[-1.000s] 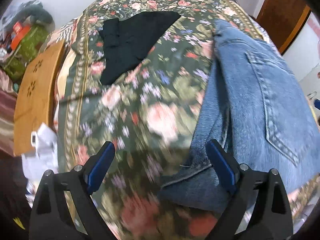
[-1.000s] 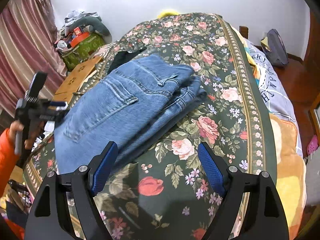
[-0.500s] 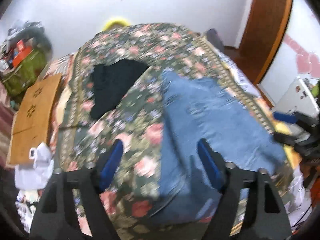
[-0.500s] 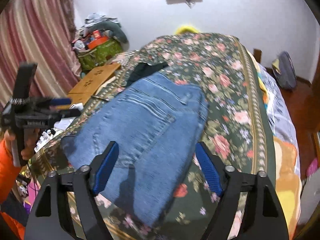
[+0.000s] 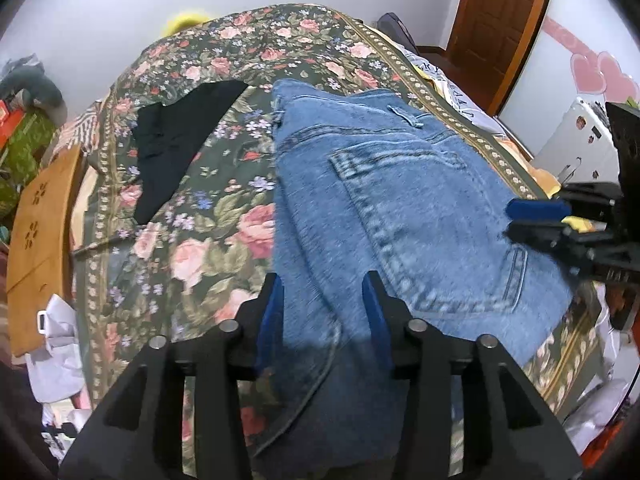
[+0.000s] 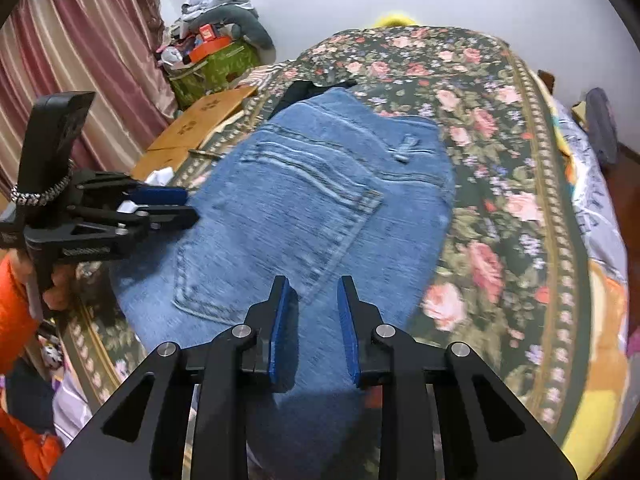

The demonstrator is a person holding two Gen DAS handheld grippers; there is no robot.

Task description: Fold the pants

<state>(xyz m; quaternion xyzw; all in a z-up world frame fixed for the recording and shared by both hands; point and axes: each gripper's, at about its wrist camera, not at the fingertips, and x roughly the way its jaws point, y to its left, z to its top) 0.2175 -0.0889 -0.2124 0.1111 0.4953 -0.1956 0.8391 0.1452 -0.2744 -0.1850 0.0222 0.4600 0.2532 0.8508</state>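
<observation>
The jeans (image 5: 384,208) lie folded into a compact bundle on the floral bedspread (image 5: 192,240), near the foot edge of the bed, back pocket uppermost. Both tools sit low over the near end of the bundle, one at each side of it, a placement judged suited to squaring or lifting the fold from the open end. The left claw (image 5: 323,320) is drawn to a narrow gap with denim showing between its blue pads; whether the cloth is pinched or merely lies beneath cannot be told. The right claw (image 6: 312,328) is likewise narrow, with denim in its gap, and grip there is equally unconfirmed. The long axis of the bundle runs from the holder toward the head of the bed; the waistband and belt loop (image 6: 408,148) point away, the folded legs toward the claws. A black garment (image 5: 176,144) lies apart on the bedspread, to the left of the jeans. Motion blur limits finer reading.
</observation>
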